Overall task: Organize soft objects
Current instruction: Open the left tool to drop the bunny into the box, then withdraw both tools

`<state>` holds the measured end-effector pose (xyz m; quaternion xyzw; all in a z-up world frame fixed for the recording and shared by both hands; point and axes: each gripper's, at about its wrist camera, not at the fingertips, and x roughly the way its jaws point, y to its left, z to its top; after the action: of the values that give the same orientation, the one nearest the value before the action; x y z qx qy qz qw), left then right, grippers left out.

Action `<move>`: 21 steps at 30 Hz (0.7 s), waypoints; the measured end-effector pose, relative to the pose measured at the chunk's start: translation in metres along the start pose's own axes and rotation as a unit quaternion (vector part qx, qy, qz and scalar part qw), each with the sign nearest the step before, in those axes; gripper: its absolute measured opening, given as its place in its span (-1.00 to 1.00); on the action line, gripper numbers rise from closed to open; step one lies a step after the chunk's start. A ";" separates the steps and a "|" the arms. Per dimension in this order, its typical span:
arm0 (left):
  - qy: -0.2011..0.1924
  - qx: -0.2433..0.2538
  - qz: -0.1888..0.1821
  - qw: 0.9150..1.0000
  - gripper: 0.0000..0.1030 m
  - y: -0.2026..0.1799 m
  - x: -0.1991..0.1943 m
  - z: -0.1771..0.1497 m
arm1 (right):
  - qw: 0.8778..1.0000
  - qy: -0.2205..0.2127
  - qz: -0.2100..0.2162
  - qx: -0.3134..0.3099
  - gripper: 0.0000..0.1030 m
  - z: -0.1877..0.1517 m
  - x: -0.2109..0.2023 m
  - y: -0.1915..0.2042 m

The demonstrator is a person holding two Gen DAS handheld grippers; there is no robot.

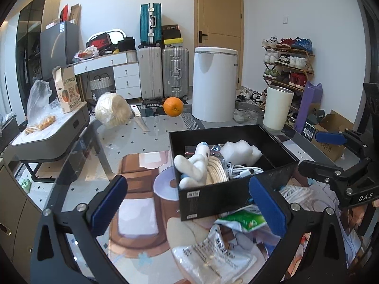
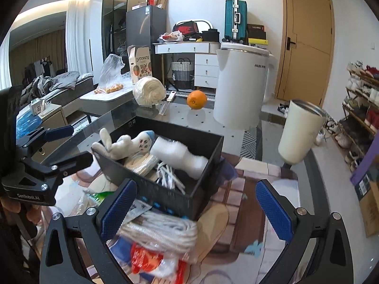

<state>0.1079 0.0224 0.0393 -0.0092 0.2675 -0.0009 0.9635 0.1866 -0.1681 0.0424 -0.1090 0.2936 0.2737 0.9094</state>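
While both the left hand-held gripper (image 1: 189,203) and the right hand-held gripper (image 2: 196,208) hover spread apart and empty, the rope coil (image 2: 161,232) beside the black box (image 1: 213,196) could snag and drag packets off the worktop (image 1: 132,132).

We see black box (image 1: 227,189) blocking centre, packets (image 1: 213,258) and rope coil (image 2: 161,229) crowding near edge. Bare glass table (image 1: 142,142) left of box; kettle (image 1: 214,82), tumbler (image 2: 300,132) beyond.
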 end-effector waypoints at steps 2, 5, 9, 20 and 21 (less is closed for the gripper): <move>-0.003 -0.003 0.001 1.000 1.00 0.001 -0.006 -0.002 | 1.000 0.003 0.003 0.008 0.98 -0.004 -0.004 0.001; -0.004 -0.001 -0.003 1.000 1.00 -0.002 -0.012 -0.006 | 1.000 0.009 0.010 0.018 0.98 -0.010 -0.007 0.001; 0.003 0.011 -0.004 1.000 1.00 -0.008 -0.015 -0.012 | 1.000 0.016 0.014 0.019 0.98 -0.018 -0.008 0.005; 0.027 0.010 -0.016 0.999 1.00 -0.016 -0.015 -0.034 | 0.998 0.056 0.018 0.032 0.98 -0.043 -0.010 0.009; 0.029 0.010 -0.015 0.999 1.00 -0.017 -0.015 -0.035 | 0.998 0.061 0.018 0.032 0.98 -0.045 -0.010 0.009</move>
<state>0.0768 0.0053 0.0170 -0.0032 0.2952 -0.0183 0.9552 0.1536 -0.1811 0.0120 -0.0912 0.3586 0.2734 0.8879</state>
